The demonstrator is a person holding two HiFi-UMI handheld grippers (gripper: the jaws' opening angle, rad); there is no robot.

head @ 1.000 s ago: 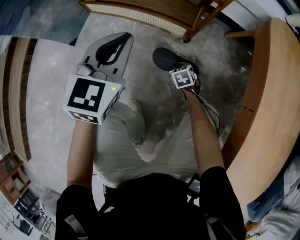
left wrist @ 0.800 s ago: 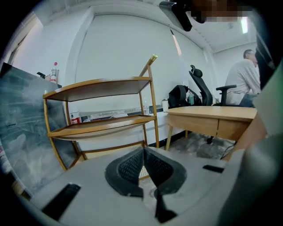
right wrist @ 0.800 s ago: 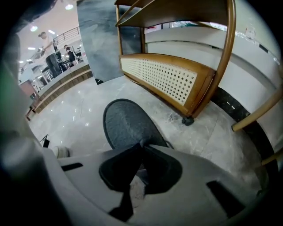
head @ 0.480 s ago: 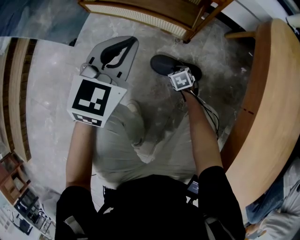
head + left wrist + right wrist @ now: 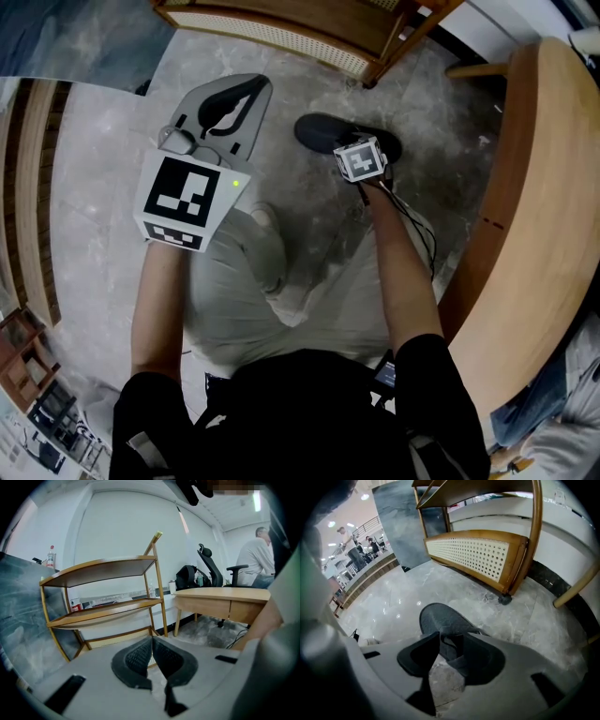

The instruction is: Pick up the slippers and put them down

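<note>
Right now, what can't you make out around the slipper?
- Rear of the slipper: head view, under the right gripper; right gripper view, behind its jaws, which have just been opening with the slipper between them.
- Second slipper: in no view.
- Label on the bottle: left gripper view, too small.

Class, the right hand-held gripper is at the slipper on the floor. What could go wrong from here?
1. The right hand-held gripper has jaws that have just been opening, yet the rim of the slipper sits between them. Pulling away could snag and drag it.
2. The cable hanging by the right arm could catch on the slipper.
</note>
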